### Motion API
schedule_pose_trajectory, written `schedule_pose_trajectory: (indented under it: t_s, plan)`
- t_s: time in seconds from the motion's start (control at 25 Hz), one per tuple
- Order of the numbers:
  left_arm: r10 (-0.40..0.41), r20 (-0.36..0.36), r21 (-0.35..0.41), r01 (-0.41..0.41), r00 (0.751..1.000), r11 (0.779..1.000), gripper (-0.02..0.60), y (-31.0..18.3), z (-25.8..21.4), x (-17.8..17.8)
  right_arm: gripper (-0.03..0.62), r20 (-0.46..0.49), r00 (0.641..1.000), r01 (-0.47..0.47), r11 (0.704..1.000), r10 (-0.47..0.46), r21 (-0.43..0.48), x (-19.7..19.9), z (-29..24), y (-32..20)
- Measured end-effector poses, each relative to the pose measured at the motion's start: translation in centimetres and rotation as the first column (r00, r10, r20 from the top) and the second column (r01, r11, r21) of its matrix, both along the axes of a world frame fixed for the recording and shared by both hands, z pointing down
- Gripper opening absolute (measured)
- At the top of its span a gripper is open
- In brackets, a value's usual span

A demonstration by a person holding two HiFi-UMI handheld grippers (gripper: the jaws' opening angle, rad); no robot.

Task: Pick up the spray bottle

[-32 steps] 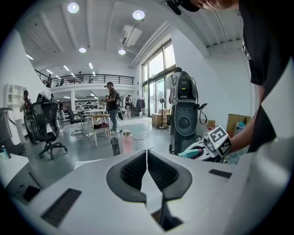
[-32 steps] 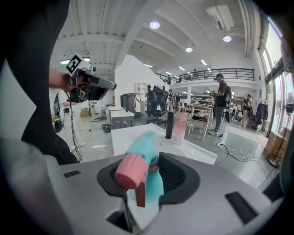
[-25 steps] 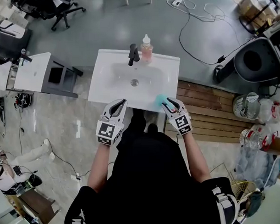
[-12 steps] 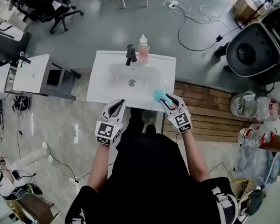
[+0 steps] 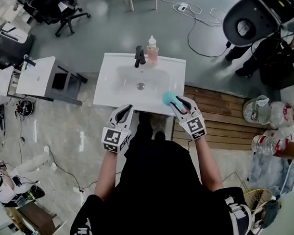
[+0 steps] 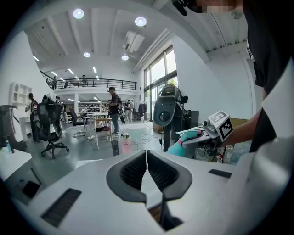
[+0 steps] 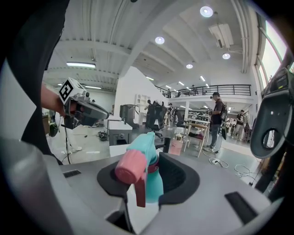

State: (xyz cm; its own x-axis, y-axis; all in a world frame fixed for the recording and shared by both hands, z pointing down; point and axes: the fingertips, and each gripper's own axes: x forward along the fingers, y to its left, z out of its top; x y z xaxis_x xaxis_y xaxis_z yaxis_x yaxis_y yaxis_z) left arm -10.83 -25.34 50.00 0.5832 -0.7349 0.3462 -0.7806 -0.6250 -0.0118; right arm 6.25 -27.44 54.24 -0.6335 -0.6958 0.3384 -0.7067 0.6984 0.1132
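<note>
At the 5 o'clock corner of the white washbasin (image 5: 109,84), head view: spray bottle (image 5: 168,97), teal body, pink nozzle and trigger, is sitting in the right gripper (image 5: 178,105).

Right gripper: jaws are clamping the bottle around its upper part, one dark pad on each side. The nozzle is pointing back toward the camera in the right gripper view and the teal body is projecting forward past the jaw tips.

Left gripper (image 5: 123,111): is hovering at 7 o'clock of the basin, near its front edge. Its jaws are pressing together at the tips, with nothing between them.

Drain (image 5: 140,86): is sitting at the bowl's centre.

Black faucet (image 5: 140,56): is standing at 12 o'clock of the drain, on the back rim.

Pink soap bottle (image 5: 153,48): is standing upright just beside the faucet, at its 3 o'clock.

Wooden slatted platform (image 5: 219,117): is lying on the floor at 3 o'clock of the right gripper.

Person in dark clothing (image 5: 159,186): is standing at 6 o'clock of the basin, one gripper in each hand.
</note>
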Motion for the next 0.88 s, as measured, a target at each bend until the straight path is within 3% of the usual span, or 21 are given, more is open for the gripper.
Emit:
schedule_pose_trajectory:
  t_s: [0.4, 0.88]
  plan:
    - [-0.029, -0.002, 0.009, 0.029, 1.000, 1.000, 0.026, 3.1, -0.4, 0.0, 0.153, 0.022, 0.997, 0.074, 0.994, -0.076, 0.081, -1.2, -4.3, 3.2]
    - [-0.048, 0.000, -0.006, 0.048, 0.999, 0.999, 0.026, 5.1, 0.7, 0.4, 0.150, -0.004, 0.993, 0.118, 0.987, -0.118, 0.110, -0.9, -3.9, 5.1]
